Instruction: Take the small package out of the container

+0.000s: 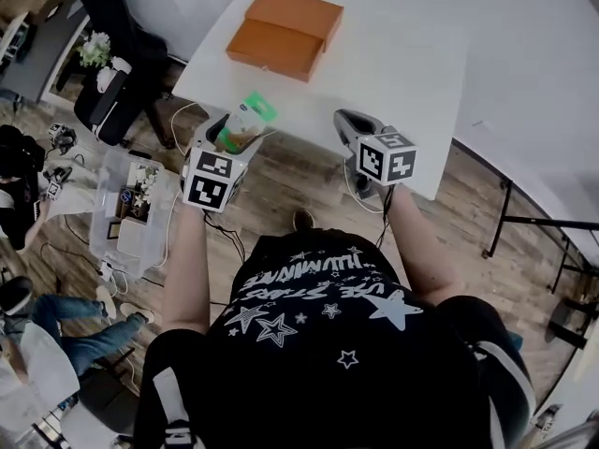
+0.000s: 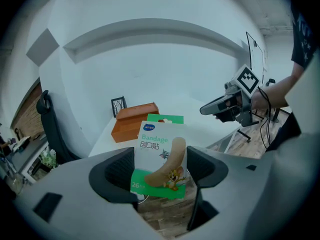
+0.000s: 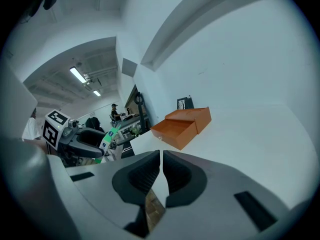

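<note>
**A:** What is printed on the small package (image 2: 159, 159)?

**B:** "Bandage" in green across the top, with Chinese characters under it and "26" at the lower left corner. A tan plaster strip with a cartoon cat and mouse is drawn over the white and green front. There is also a blue oval logo at the upper left corner, but its lettering is too small for me to read.

**A:** Where is it?

**B:** It is in the lower middle of the left gripper view, upright. The two dark fingers (image 2: 119, 170) of the left gripper (image 2: 161, 168) pinch it by its sides. In the head view it shows left of centre, in the air by the near edge of the white table (image 1: 412, 54), over the wooden floor (image 1: 281, 190).

**A:** And the container (image 1: 285, 32)?

**B:** It is orange and sits on the table at the top centre of the head view, well apart from the package. Its drawer (image 1: 274, 49) is pulled out.

**A:** The other hand?

**B:** The right gripper (image 3: 161, 170) is just right of centre in the head view. Its forearm is stretched forward like the left one, and its black-and-white marker cube (image 1: 387, 159) faces up. Its fingers are pressed together with nothing between them.
</note>
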